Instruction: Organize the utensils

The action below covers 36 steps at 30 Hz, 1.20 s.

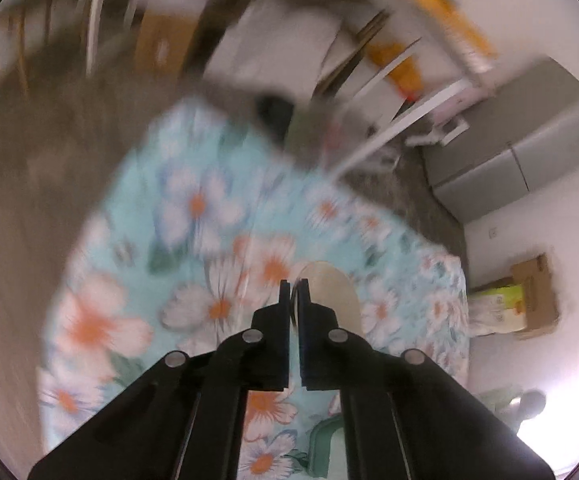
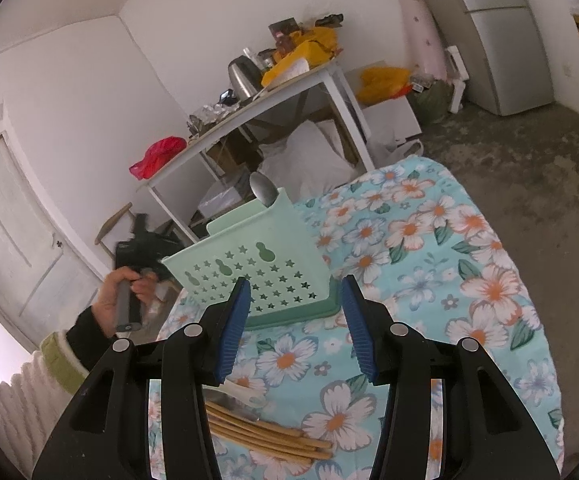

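Left claw (image 1: pixel 294 282) pinched your pale spoon (image 1: pixel 331 292), pointing steeply down at table (image 1: pixel 193 208); right claw (image 2: pixel 295 280) gaped empty before caddy (image 2: pixel 249 264).

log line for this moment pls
left tool: shut on spoon | right tool: open, empty | holder: one spoon in | chopsticks: on tablecloth

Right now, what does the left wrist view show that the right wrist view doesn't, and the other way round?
Left wrist only: the left hand-held gripper shut on a pale spoon-like utensil, in a blurred picture. Right wrist only: the right hand-held gripper open, a metal spoon standing in the green caddy, and wooden chopsticks and a white spoon lying on the cloth. Both: the floral tablecloth and the grey fridge.
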### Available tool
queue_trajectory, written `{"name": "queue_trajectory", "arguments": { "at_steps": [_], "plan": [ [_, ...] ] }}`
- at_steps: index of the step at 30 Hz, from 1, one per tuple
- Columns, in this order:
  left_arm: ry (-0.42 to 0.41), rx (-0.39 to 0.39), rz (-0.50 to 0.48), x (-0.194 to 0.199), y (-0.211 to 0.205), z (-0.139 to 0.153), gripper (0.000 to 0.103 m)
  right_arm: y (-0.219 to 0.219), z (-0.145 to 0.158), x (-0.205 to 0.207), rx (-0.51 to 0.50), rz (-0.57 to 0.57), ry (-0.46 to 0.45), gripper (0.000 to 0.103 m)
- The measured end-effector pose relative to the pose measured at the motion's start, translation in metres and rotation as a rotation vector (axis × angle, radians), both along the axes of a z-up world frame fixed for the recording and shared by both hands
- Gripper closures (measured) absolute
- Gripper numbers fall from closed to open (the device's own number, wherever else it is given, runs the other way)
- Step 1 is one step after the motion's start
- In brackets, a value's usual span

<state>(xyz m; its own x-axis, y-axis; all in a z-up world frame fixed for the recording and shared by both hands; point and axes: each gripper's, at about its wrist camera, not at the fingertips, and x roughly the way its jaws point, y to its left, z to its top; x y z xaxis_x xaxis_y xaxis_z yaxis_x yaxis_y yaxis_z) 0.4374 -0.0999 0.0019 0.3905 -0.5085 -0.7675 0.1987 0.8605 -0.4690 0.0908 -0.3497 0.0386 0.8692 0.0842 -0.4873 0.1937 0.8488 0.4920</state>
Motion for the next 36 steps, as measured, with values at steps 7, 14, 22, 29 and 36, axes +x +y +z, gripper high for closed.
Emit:
{"name": "queue_trajectory", "arguments": {
  "at_steps": [7,14,22,29,36],
  "plan": [
    [-0.528,0.192,-0.133,-0.084,-0.016,0.106,0.101,-0.003,0.003,-0.011,0.011,-0.018,-0.018,0.056],
    [-0.927,0.514,-0.282,-0.18,-0.054,0.125,0.1,-0.004,0.006,-0.024,0.015,-0.029,-0.026,0.056],
    [-0.543,0.283,-0.372,-0.154,-0.051,0.088,0.095,-0.002,0.011,-0.04,0.021,-0.036,-0.047,0.056],
    [-0.268,0.014,-0.369,-0.137,-0.032,0.073,0.092,-0.006,0.011,-0.058,0.044,-0.049,-0.054,0.056],
    [-0.184,-0.137,-0.338,-0.141,-0.013,0.078,0.087,0.0,0.015,-0.069,0.059,-0.044,-0.066,0.056]
  ]
}}
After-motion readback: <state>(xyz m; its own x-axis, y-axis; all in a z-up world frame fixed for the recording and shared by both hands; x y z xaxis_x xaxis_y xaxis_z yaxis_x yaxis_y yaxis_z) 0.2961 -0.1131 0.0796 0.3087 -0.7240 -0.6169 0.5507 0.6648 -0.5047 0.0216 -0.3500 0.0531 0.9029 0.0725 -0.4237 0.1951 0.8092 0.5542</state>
